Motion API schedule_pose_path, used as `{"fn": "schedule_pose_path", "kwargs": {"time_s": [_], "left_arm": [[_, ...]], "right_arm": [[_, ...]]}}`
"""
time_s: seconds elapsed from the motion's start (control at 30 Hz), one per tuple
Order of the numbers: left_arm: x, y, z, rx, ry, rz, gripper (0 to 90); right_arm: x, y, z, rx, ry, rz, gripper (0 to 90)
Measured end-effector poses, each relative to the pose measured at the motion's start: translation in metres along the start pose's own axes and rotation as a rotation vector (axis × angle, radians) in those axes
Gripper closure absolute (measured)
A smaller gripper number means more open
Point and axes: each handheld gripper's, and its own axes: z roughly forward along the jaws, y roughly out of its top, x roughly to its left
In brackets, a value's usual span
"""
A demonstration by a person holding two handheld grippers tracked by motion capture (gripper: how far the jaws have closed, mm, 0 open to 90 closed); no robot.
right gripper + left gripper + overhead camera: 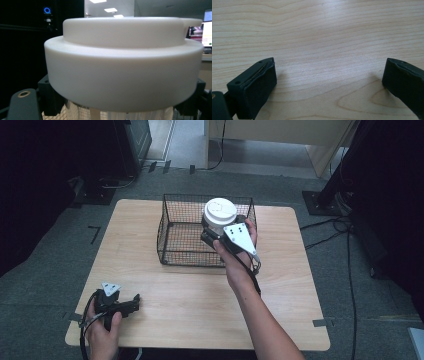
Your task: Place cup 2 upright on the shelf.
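- The right gripper (216, 231) was clamped on a cup with a white lid (220, 211), its jaws closed on the cup's body just under the lid, one on each side, as the right gripper view showed (125, 75).
- The cup was held upright above the wire basket (170, 227), over the basket's right half and near its right wall, not yet resting on anything.
- The basket stood on the wooden table (165, 295), toward its far edge.
- Judged risk: with the grip so high on the cup, the cup could slip down out of the lid or tilt if the hand jerked, and any contents could spill into the basket.
- Judged risk: lowering so close to the basket's right wall, the cup's base or the gripper could catch the wire rim and tip the cup.
- Judged risk: letting go before the base met the basket's floor would drop the cup, and it might land on its side.
- The left gripper (131, 304) rested on the table well in front of the basket and to its left, jaws apart with nothing but bare wood (324, 37) between them.
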Motion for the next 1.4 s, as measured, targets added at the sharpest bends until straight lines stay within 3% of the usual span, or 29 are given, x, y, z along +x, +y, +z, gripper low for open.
{"fn": "schedule_pose_path", "kwargs": {"time_s": [0.3,0.83,1.4], "left_arm": [[0.000,0.000,0.000,0.001,0.000,0.001,0.0],[0.000,0.000,0.000,0.000,0.000,0.000,0.0],[0.000,0.000,0.000,0.001,0.000,0.000,0.0]], "right_arm": [[-0.015,-0.017,0.020,0.050,-0.054,0.001,15.9],[-0.026,-0.045,0.039,0.160,-0.087,0.031,15.8],[-0.021,-0.066,0.037,0.247,-0.039,-0.004,15.8]]}}
